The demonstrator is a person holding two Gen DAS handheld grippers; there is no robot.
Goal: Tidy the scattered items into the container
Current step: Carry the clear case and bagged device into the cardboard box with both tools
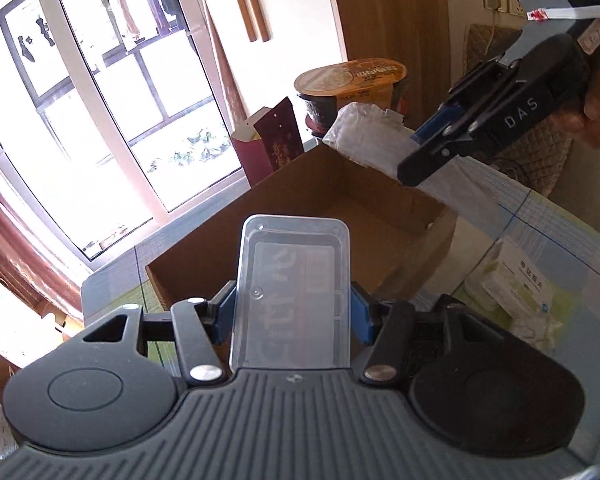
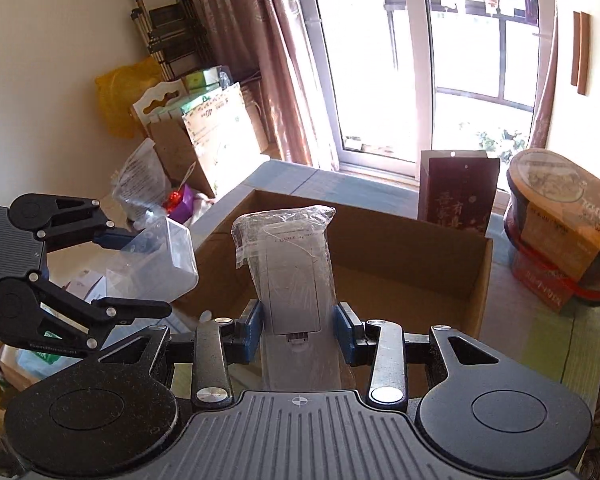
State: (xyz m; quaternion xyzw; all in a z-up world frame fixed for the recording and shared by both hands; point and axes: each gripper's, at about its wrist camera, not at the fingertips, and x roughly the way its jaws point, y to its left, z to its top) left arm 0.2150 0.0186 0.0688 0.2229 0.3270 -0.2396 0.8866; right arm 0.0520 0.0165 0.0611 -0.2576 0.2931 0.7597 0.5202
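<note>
Two hand-held grippers, clear box (image 1: 290, 292) and wrapped remote (image 2: 292, 264) lengthwise, seemingly above carton (image 2: 400, 256).

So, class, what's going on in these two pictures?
A person is tidying items into an open cardboard box, a handheld gripper in each hand. The left gripper is shut on a clear plastic container, held above the box's near edge. The right gripper is shut on a plastic-wrapped grey remote, also poised over the box. Neither item is released yet.

Both wrist views look forward along their own tongs, close above the open brown cardboard box (image 1: 332, 216) (image 2: 380, 248), facing the bright window (image 1: 100, 120) (image 2: 380, 60). Each also catches the other tongs.
</note>
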